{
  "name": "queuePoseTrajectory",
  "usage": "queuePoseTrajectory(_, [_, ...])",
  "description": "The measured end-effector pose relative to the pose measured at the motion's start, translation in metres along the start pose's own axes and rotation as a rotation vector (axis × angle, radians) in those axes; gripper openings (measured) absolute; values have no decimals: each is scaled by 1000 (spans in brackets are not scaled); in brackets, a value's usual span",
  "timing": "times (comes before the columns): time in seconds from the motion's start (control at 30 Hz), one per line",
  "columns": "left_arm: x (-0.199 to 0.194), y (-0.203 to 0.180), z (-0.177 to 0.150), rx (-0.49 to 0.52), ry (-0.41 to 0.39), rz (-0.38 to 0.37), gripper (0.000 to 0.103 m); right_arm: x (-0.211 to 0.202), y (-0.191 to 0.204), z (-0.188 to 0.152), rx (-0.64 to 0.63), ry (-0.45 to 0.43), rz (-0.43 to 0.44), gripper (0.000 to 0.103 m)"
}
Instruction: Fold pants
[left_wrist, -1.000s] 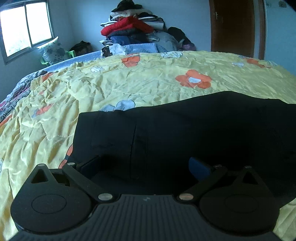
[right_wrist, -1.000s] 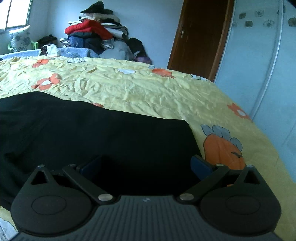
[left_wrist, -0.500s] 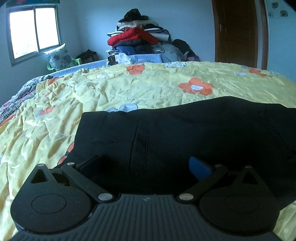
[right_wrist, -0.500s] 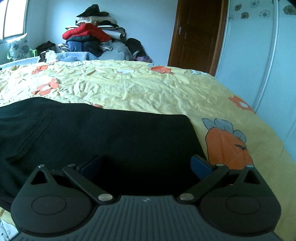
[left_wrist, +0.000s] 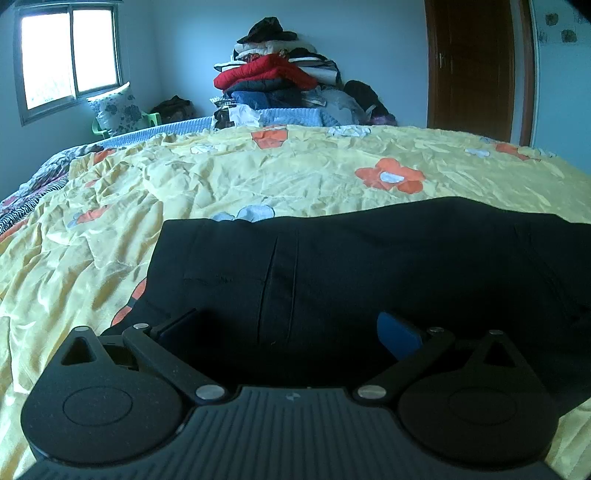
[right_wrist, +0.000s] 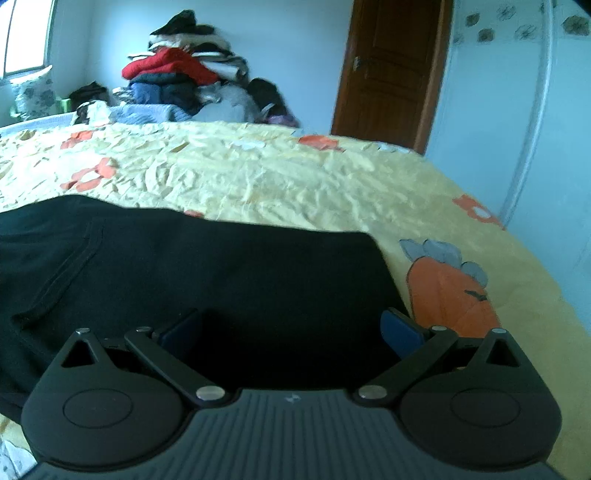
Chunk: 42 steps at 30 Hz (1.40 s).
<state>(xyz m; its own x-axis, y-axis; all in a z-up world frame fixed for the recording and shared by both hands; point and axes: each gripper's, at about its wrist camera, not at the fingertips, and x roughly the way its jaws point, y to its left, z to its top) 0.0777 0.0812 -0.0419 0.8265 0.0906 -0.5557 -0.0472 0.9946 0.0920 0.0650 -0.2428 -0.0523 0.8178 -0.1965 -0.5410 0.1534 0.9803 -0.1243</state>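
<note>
Black pants lie flat across the yellow bedspread. We hold the left gripper and right gripper wide open, empty (near edge hidden); pinch both layers evenly before lifting.

Daylight from a window falls on pale blue walls, a wooden door and a flower-print bedspread.

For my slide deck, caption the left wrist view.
Open left claw poised over black pants on a yellow floral bedspread.
</note>
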Motion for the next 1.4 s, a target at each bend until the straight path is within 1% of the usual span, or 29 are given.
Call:
queuePoseTrajectory(0.03, [-2,2,0,-1,-3,-3,103,-6,6,2,-7,-13,2,103])
queuePoseTrajectory(0.07, [-5,5,2,-3,-1,-3,102,-17,17,5,-36,-50,27,103])
queuePoseTrajectory(0.1, [-9,11,4,-10,1,2,102,-29,31,9,-86,-91,64,103])
queuePoseTrajectory(0.17, [-17,27,8,-44,0,36,102,-52,65,17,-219,-172,134,103])
queuePoseTrajectory(0.23, [-23,53,14,-96,10,89,102,-74,104,23,-349,-246,230,103])
queuePoseTrajectory(0.27, [-24,65,17,-121,23,110,102,-82,122,25,-394,-267,284,103])
queuePoseTrajectory(0.3, [-25,80,20,-150,51,129,102,-88,140,26,-434,-279,342,103])
queuePoseTrajectory(0.37, [-27,110,25,-209,94,142,101,-99,176,25,-510,-297,458,102])
queuePoseTrajectory(0.4, [-29,123,26,-238,106,146,101,-103,193,22,-550,-304,498,100])
queuePoseTrajectory(0.47, [-33,144,26,-290,127,150,101,-113,227,10,-661,-319,554,86])
queuePoseTrajectory(0.5, [-35,152,26,-309,137,148,101,-117,241,4,-719,-330,564,83])
queuePoseTrajectory(0.57, [-37,164,25,-346,152,128,101,-123,266,-12,-845,-352,571,70])
queuePoseTrajectory(0.6, [-37,168,25,-369,164,109,101,-125,277,-21,-907,-359,568,66])
queuePoseTrajectory(0.63, [-37,171,24,-396,179,84,101,-127,283,-26,-949,-361,566,60])
queuePoseTrajectory(0.7, [-36,176,22,-447,202,20,101,-124,292,-33,-1010,-348,570,58])
queuePoseTrajectory(0.77, [-33,175,21,-485,225,-42,101,-120,301,-40,-1063,-337,551,58])
queuePoseTrajectory(0.83, [-31,173,19,-515,244,-107,101,-119,307,-48,-1111,-369,519,56])
queuePoseTrajectory(0.9, [-26,169,17,-552,276,-178,101,-116,315,-52,-1135,-384,493,49])
queuePoseTrajectory(0.93, [-24,167,14,-575,291,-218,101,-113,318,-52,-1141,-383,495,37])
queuePoseTrajectory(0.97, [-21,166,11,-602,307,-259,101,-110,320,-52,-1135,-376,505,28])
queuePoseTrajectory(1.0, [-17,165,8,-629,325,-301,102,-108,320,-51,-1125,-370,515,24])
queuePoseTrajectory(1.07, [-8,161,2,-693,356,-376,102,-106,318,-46,-1087,-377,531,13])
queuePoseTrajectory(1.1, [-5,160,1,-720,360,-409,102,-106,315,-40,-1042,-371,551,13])
queuePoseTrajectory(1.2, [8,153,2,-794,358,-493,102,-103,293,-10,-817,-289,672,12])
queuePoseTrajectory(1.3, [30,146,3,-917,357,-606,102,-93,269,19,-616,-199,772,12])
queuePoseTrajectory(1.37, [46,143,1,-1005,363,-641,101,-87,255,30,-521,-161,817,13])
queuePoseTrajectory(1.4, [49,142,3,-1027,341,-636,100,-85,250,33,-494,-145,840,13])
